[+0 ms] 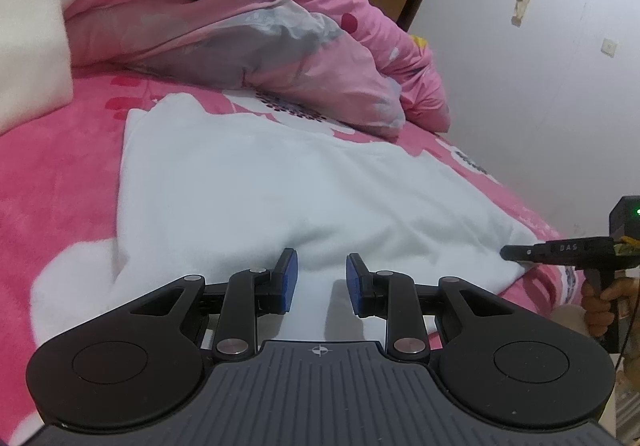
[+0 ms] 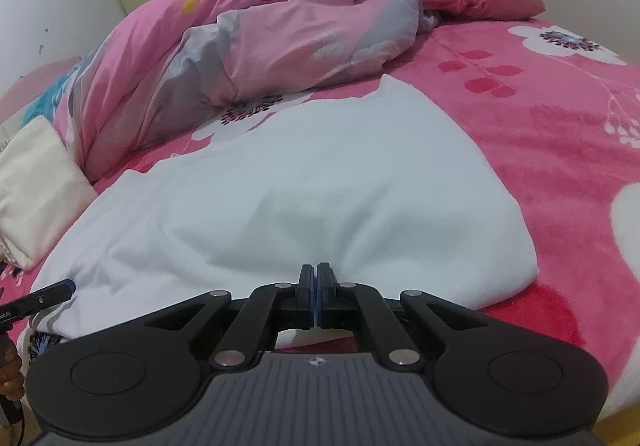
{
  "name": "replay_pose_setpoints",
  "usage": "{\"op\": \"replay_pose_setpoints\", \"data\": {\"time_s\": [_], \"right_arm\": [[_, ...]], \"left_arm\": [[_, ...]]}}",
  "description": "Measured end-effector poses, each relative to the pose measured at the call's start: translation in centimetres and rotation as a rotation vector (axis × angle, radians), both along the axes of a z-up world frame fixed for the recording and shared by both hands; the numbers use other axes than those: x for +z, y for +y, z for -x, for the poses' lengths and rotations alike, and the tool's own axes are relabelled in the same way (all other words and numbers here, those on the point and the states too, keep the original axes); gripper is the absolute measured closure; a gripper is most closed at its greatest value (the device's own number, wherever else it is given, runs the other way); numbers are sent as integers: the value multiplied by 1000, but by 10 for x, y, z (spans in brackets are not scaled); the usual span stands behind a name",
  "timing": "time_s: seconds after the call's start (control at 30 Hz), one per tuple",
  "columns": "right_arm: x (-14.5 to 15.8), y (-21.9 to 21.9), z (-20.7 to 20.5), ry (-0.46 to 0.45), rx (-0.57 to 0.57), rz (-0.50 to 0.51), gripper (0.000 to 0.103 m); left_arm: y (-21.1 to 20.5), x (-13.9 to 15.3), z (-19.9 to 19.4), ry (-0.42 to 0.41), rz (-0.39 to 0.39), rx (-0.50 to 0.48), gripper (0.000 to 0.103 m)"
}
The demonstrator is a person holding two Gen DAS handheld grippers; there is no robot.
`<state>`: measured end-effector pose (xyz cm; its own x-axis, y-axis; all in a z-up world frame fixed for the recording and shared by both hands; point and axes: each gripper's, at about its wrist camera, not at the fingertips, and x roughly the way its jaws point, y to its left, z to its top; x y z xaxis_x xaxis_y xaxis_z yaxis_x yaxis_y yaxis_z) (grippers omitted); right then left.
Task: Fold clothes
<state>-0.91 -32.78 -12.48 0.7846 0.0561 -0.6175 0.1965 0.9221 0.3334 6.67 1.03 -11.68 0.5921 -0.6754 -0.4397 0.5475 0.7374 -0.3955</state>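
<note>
A white garment [image 1: 256, 182] lies spread flat on the pink flowered bed; it also shows in the right wrist view [image 2: 320, 182]. My left gripper [image 1: 322, 278] is open, its blue pads [image 1: 290, 278] hovering over the garment's near edge, holding nothing. My right gripper [image 2: 316, 288] is shut at the garment's near hem, and the cloth puckers at its tips. In the left wrist view the right gripper [image 1: 506, 252] touches the garment's right corner. The left gripper's tip [image 2: 66, 286] shows at the garment's left edge.
A crumpled pink and grey duvet [image 1: 248, 26] is heaped at the back of the bed [image 2: 560, 150]. A cream pillow [image 2: 36, 186] lies at the left. A white wall [image 1: 540, 86] runs along the right side.
</note>
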Motion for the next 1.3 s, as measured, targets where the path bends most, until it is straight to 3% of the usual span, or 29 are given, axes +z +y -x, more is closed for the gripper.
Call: {"op": "replay_pose_setpoints", "data": {"time_s": [0.97, 1.23, 1.3], "right_arm": [[-2, 0, -2, 7, 0, 12, 103], [-2, 0, -1, 7, 0, 12, 103], [-2, -1, -1, 6, 1, 10, 103]], "left_arm": [[45, -2, 9, 15, 65, 63, 76], [56, 7, 20, -61, 153, 84, 47], [58, 8, 21, -67, 187, 82, 36]]}}
